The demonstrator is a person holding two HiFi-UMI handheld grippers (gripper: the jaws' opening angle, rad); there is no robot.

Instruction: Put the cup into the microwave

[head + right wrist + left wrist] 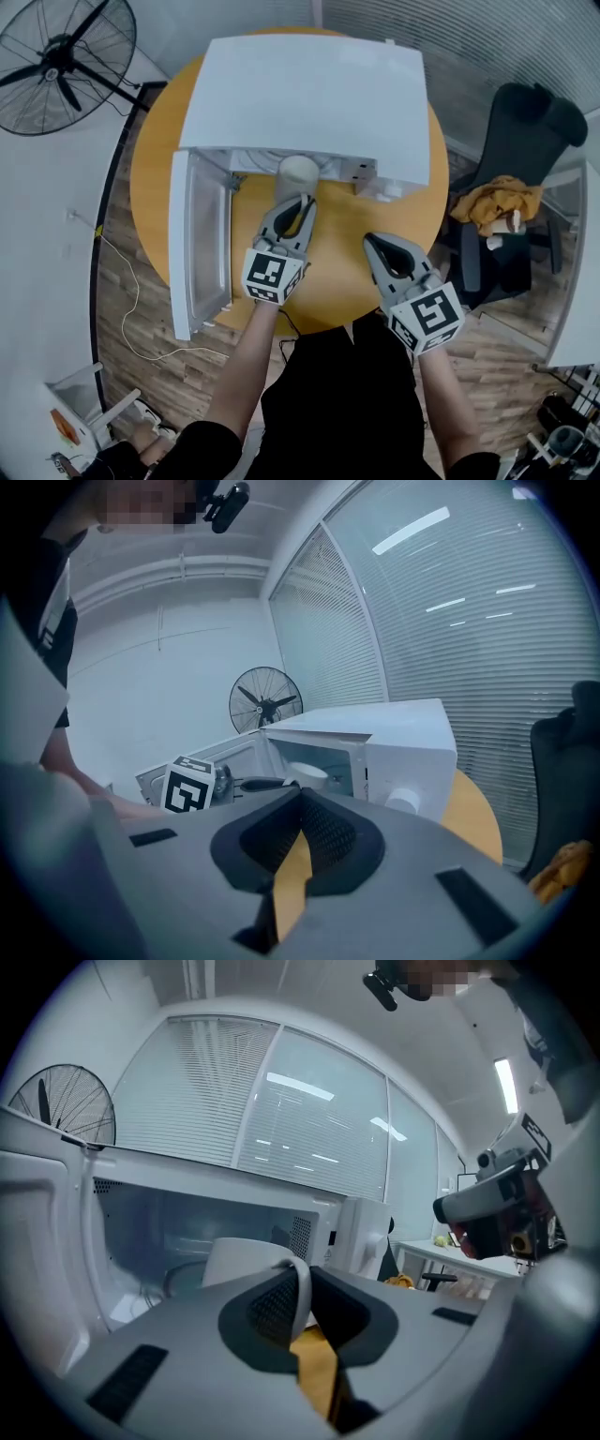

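**Me:** Left gripper [306,1277] is clamped on the handle [302,1302] of the cup [298,174], right at the mouth of the microwave [309,94]!

**Spotter:** What's the risk?

**Me:** It's a thin pinch. One tilt and the cup swings, or clips the open door [190,244]. Right gripper [300,797] is closed on nothing, over the table [347,274]

Round orange wooden table [155,187] stands on wood-plank floor [122,309]. One item directly on tabletop: white box-shaped microwave [305,103], set at far side, door [192,244] swung open at left, reaching toward near-left rim.
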